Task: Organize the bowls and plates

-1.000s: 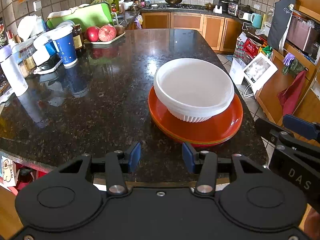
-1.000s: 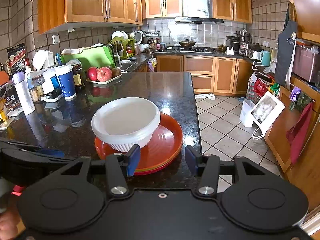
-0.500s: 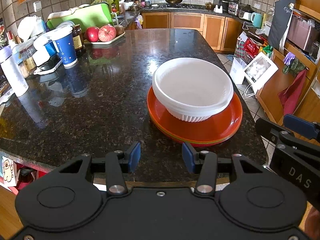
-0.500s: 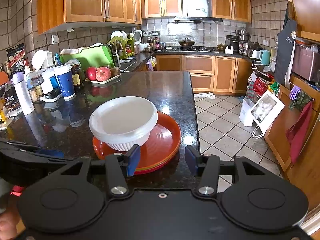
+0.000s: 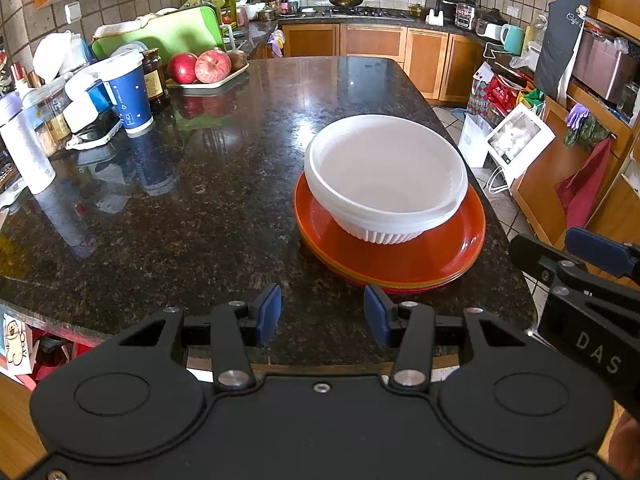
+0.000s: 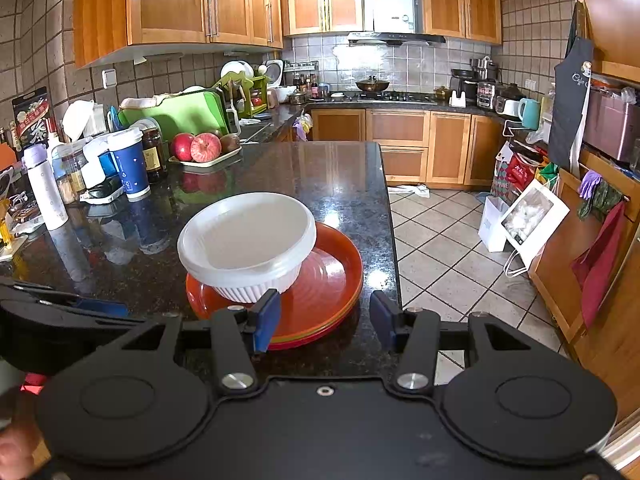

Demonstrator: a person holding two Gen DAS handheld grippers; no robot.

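A stack of white ribbed bowls (image 5: 386, 178) sits on a stack of orange plates (image 5: 440, 256) near the right front corner of the dark granite counter (image 5: 224, 200). The same bowls (image 6: 246, 236) and plates (image 6: 328, 280) show in the right wrist view. My left gripper (image 5: 322, 314) is open and empty, held above the counter's front edge, short of the plates. My right gripper (image 6: 324, 316) is open and empty, just before the plates' near rim. The right gripper also shows at the right edge of the left wrist view (image 5: 592, 264).
A blue paper cup (image 5: 130, 92), jars, a white bottle (image 5: 24, 148) and clutter line the counter's left side. A tray of apples (image 5: 204, 70) stands at the back left. The counter's right edge (image 6: 390, 240) drops to a tiled floor.
Both grippers have stayed open and nearly still. The view has drifted slightly, so the bowls and plates sit a little further left in the right wrist view.
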